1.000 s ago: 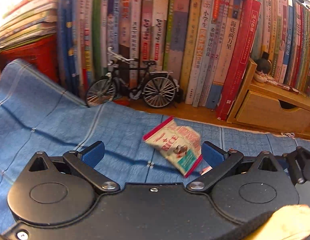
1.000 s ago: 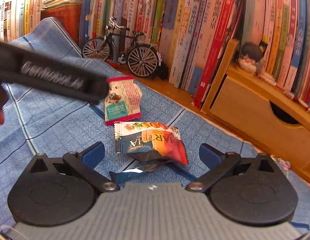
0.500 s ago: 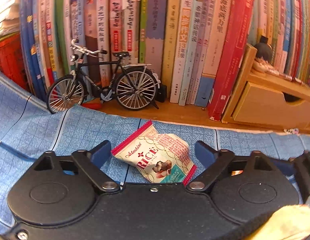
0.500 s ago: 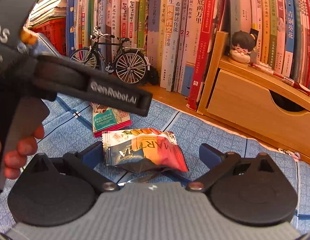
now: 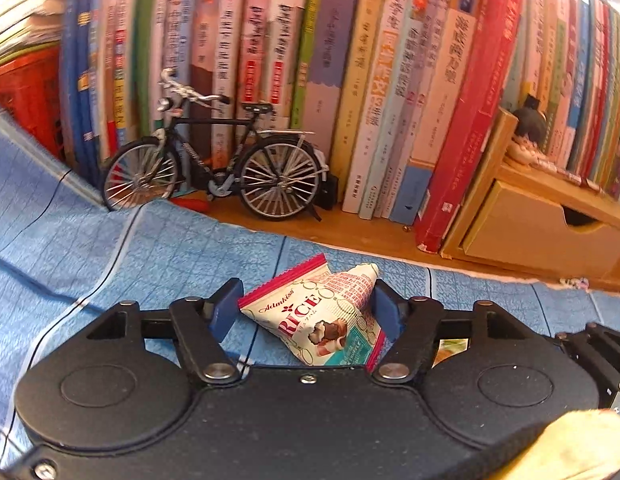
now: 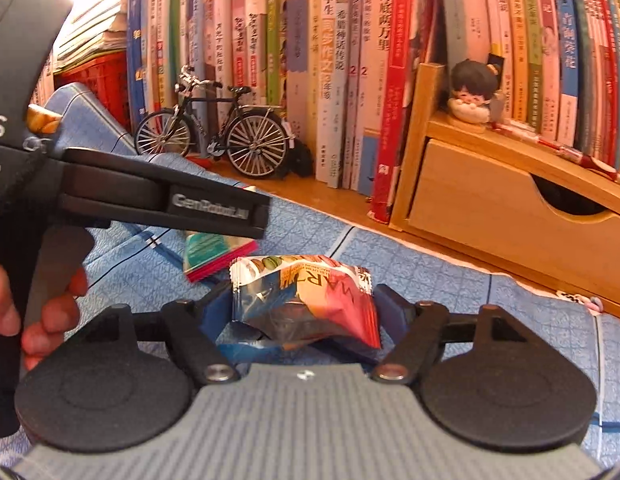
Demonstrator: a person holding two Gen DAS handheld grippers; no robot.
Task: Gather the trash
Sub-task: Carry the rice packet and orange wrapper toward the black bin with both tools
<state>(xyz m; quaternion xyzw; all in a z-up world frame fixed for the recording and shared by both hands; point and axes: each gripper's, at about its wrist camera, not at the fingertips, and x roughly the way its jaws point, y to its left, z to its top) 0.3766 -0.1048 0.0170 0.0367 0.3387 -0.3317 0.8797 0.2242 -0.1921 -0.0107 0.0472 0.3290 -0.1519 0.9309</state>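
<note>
A white and pink rice snack wrapper (image 5: 318, 316) lies on the blue checked cloth (image 5: 110, 248) between the blue pads of my left gripper (image 5: 306, 300). The jaws are closing, both pads touch its edges, and its far corner buckles upward. In the right wrist view a crumpled blue, orange and red wrapper (image 6: 306, 296) bulges between the pads of my right gripper (image 6: 302, 300), whose jaws are also closing on it. Just beyond it, the rice wrapper (image 6: 214, 252) shows under the left gripper's finger (image 6: 214, 208).
A model bicycle (image 5: 214, 172) stands on the wooden shelf in front of a row of upright books (image 5: 350, 80). At the right is a wooden drawer box (image 5: 530, 232) with a small figurine (image 6: 474, 88) on top. A red crate (image 5: 26, 96) sits far left. A person's hand (image 6: 50, 312) holds the left gripper.
Both grippers went from wide open to closed against their wrappers. The left gripper moved forward and down over the rice wrapper. The wrapper in the right gripper now bulges, crumpled.
</note>
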